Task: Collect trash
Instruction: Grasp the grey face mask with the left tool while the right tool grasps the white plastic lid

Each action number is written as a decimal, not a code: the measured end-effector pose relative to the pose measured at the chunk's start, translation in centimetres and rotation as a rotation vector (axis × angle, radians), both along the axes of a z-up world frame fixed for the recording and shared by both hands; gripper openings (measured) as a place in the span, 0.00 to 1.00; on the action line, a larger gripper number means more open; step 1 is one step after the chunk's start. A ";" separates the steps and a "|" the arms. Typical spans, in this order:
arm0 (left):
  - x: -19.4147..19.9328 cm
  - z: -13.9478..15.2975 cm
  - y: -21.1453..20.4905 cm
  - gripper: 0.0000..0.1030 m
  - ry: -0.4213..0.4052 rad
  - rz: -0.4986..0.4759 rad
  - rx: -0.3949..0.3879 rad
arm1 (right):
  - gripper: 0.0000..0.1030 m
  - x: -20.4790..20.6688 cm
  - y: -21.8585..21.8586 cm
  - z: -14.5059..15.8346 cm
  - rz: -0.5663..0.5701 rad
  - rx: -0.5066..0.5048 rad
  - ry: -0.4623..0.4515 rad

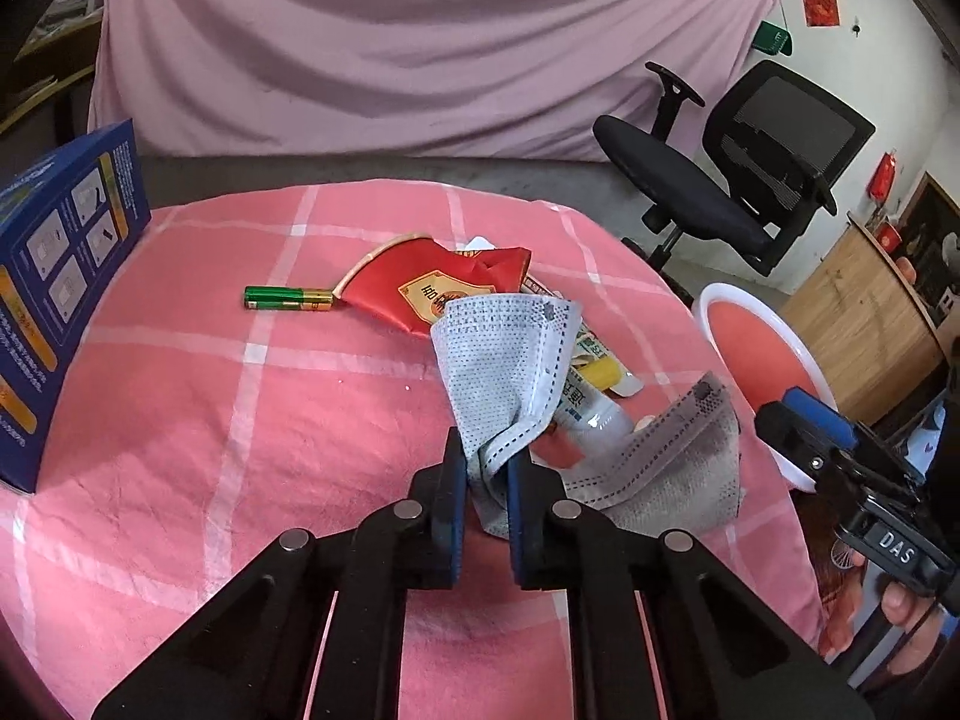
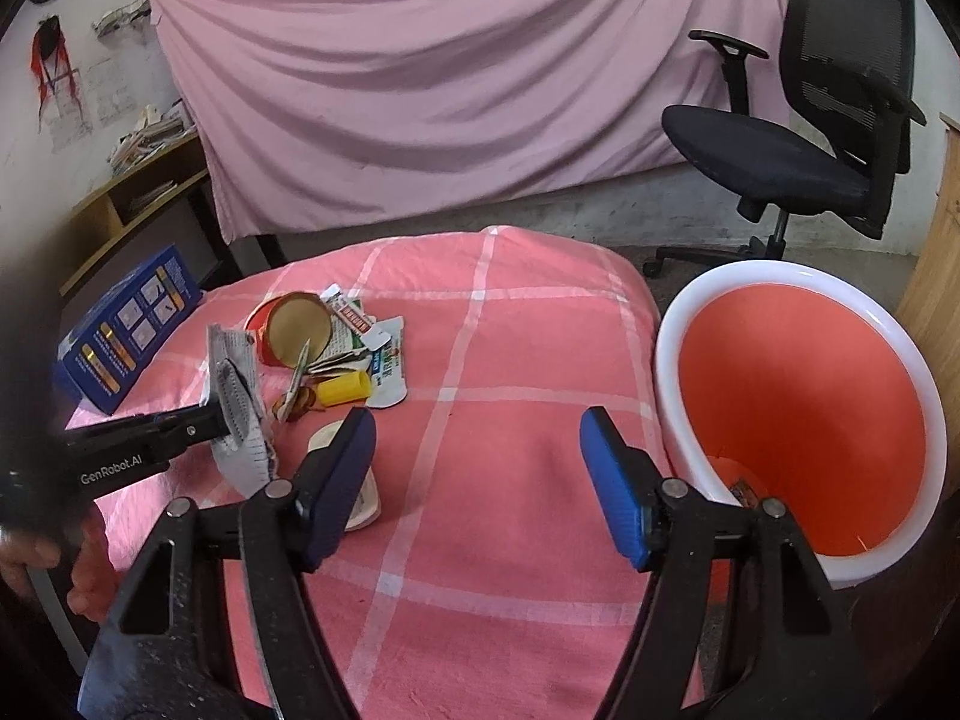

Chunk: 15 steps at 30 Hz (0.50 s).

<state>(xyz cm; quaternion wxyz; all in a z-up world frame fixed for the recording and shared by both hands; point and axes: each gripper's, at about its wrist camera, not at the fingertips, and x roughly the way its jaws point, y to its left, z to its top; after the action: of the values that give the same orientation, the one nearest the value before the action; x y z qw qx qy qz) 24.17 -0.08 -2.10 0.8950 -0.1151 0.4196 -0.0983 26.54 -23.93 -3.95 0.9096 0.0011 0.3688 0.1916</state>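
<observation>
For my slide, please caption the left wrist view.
Left gripper pinches a grey face mask above the pink checked cloth.

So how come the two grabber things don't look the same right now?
The left gripper is shut on a grey face mask lifted off the pink cloth; the right gripper is wide open and holds nothing. The left is by the trash pile, the right beside the white bin. Both have blue pads on black fingers.

Your gray face mask (image 1: 510, 372) hangs crumpled, lifted above the trash pile (image 2: 336, 348); the orange-lined bin (image 2: 804, 408) stands right.
</observation>
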 end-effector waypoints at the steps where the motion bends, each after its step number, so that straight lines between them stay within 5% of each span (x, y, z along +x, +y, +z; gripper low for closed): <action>1: -0.3 0.1 0.2 0.08 -0.001 0.001 0.005 | 0.85 0.0 0.2 0.0 0.008 -0.004 0.004; 15: -4.3 0.6 2.0 0.07 -0.053 0.023 0.094 | 0.81 0.0 4.2 -1.3 0.208 -0.073 0.079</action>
<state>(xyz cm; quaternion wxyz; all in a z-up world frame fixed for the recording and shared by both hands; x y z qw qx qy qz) 19.82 1.93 -1.52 0.9113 -0.0751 0.3986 -0.0713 26.58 -19.75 -5.28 0.8689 -0.0628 0.4094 0.2710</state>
